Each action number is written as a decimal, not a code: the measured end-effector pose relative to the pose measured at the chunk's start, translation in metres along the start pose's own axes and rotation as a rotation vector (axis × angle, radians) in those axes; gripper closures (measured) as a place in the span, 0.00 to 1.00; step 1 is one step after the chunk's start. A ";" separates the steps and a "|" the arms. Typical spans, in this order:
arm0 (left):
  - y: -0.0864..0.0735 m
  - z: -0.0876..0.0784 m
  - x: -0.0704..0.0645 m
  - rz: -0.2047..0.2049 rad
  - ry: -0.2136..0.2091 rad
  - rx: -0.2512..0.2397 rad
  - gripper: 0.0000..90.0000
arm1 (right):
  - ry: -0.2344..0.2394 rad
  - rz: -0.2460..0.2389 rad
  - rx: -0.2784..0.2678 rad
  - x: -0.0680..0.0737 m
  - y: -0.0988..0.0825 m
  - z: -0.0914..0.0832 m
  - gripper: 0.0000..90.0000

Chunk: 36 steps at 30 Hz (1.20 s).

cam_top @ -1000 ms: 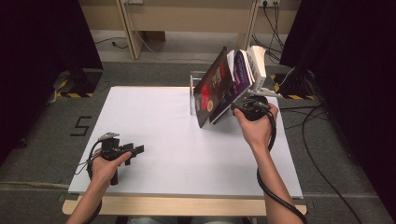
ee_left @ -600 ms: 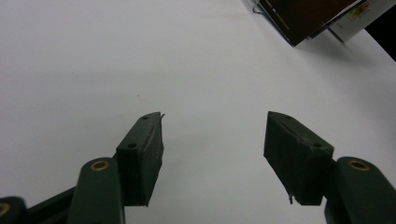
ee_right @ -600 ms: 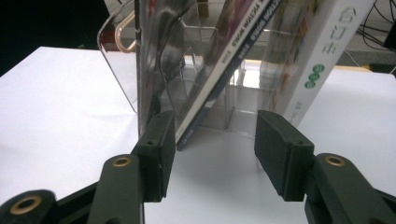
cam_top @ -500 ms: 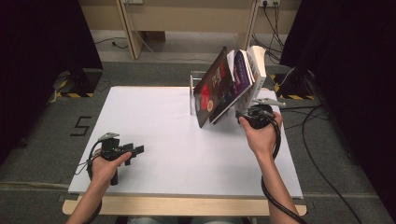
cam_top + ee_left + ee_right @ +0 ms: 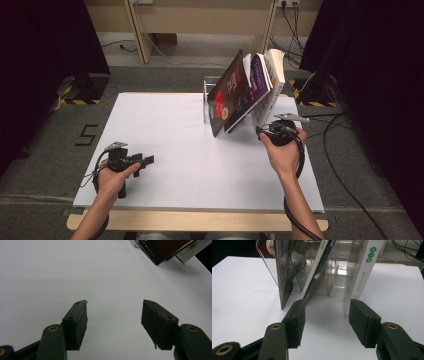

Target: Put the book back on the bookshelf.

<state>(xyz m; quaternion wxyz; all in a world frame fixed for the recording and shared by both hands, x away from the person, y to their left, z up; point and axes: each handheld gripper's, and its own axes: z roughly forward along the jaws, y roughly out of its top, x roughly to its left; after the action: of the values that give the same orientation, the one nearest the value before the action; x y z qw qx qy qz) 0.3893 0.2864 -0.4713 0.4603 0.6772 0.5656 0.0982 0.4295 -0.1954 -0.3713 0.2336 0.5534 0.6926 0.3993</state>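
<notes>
Three leaning books [image 5: 247, 92] stood in a clear acrylic rack [image 5: 338, 281]. Just before it the right gripper [image 5: 325, 315] gaped, holding nothing; well away, the left gripper [image 5: 113, 322] also stood open.

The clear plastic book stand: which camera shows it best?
The right gripper view: the clear plastic book stand sits close, its dividers visible between the leaning books. The high view shows one edge; the left gripper view, a corner.
</notes>
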 end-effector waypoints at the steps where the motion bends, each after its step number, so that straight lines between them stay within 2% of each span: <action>1: 0.000 0.000 0.000 0.000 -0.001 0.000 0.41 | 0.002 0.001 -0.002 -0.001 -0.001 0.000 0.53; 36: 0.000 -0.001 0.002 -0.001 0.004 -0.002 0.40 | -0.041 0.030 0.056 -0.028 -0.059 -0.004 0.50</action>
<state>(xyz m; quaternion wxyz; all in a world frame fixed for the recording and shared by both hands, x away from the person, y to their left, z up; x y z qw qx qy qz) 0.3890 0.2884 -0.4712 0.4598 0.6762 0.5669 0.0999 0.4000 -0.2277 -0.4199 0.2260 0.5784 0.6901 0.3717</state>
